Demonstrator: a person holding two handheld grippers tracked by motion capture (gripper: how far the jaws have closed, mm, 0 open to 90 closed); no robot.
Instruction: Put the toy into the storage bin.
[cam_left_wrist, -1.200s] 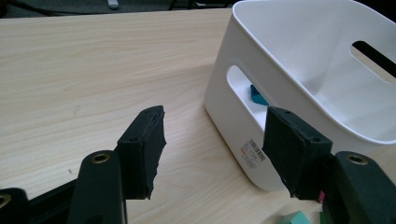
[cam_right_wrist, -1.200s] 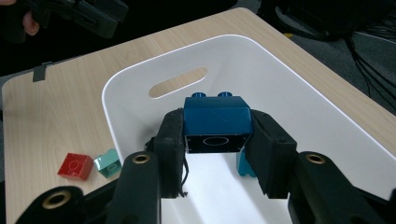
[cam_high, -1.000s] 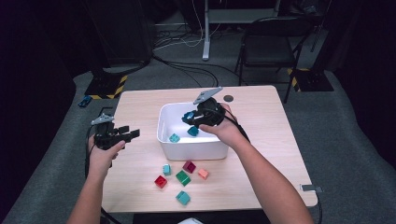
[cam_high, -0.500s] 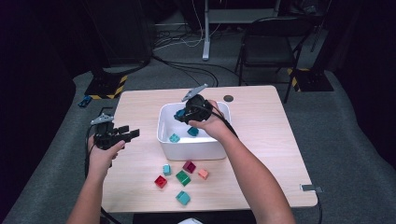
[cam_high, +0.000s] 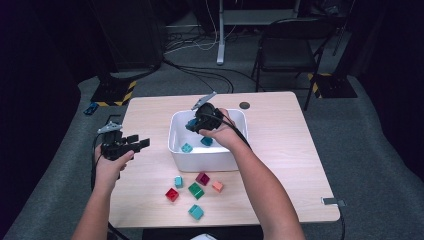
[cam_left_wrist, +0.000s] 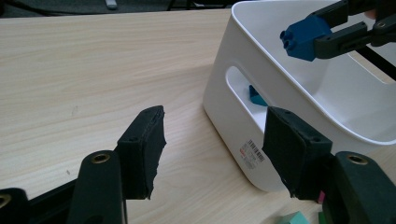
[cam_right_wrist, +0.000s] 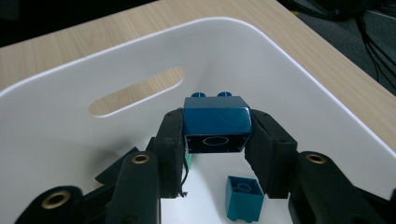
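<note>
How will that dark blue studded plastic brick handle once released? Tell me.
The dark blue studded plastic brick, clamped in the right tongs above the white plastic bin, looks rigid and probably light. Its glossy faces may be slippery. Flat-sided, it should likely tumble briefly and settle, not roll.

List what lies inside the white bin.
Two teal blocks rest on the floor of the white bin. The right tool holds a blue block above them, hiding part of the floor.

teal block mostly hidden behind gripper
</note>
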